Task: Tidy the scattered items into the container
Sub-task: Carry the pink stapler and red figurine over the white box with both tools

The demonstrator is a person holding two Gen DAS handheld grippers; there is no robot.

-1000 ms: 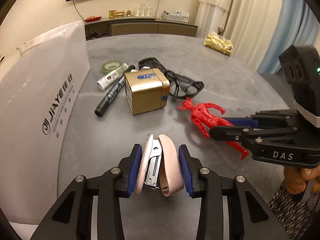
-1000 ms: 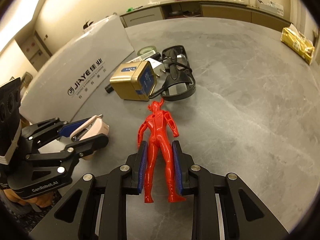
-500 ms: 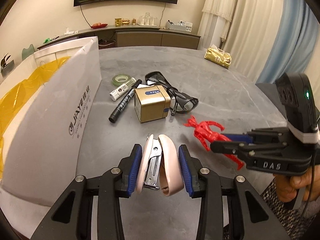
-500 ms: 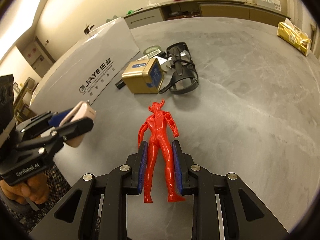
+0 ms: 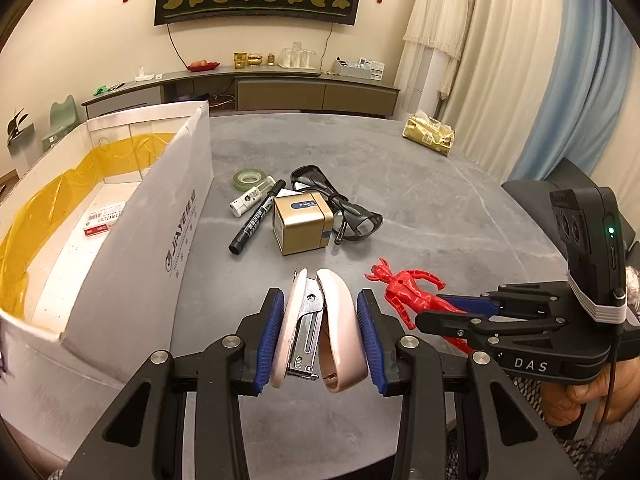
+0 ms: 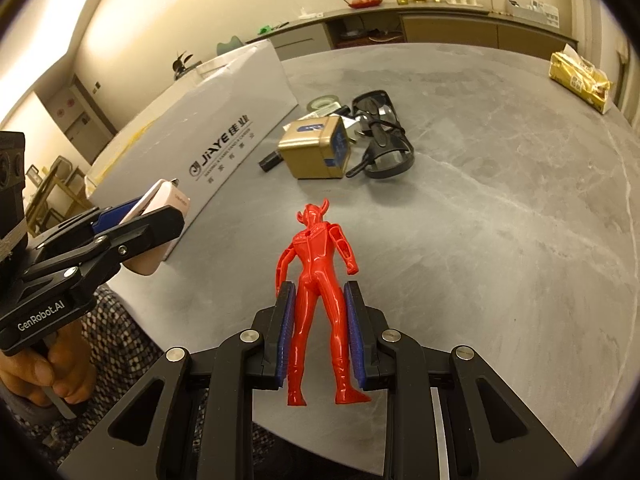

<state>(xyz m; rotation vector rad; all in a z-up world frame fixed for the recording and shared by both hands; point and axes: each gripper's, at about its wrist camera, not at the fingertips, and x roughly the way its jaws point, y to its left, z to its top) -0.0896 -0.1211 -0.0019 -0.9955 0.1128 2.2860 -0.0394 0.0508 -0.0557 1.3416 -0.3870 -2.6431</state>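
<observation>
Meanwhile, the left gripper (image 5: 320, 326) was clamped on a pink stapler (image 5: 319, 328), held above the grey table (image 5: 420, 200) just beside the open white box (image 5: 176, 216). The right gripper (image 6: 319, 330) gripped a red figure (image 6: 318, 280) by its legs, near the table's front edge.

Warm, dim indoor light, seemingly from overhead; strong fisheye edge distortion.
</observation>
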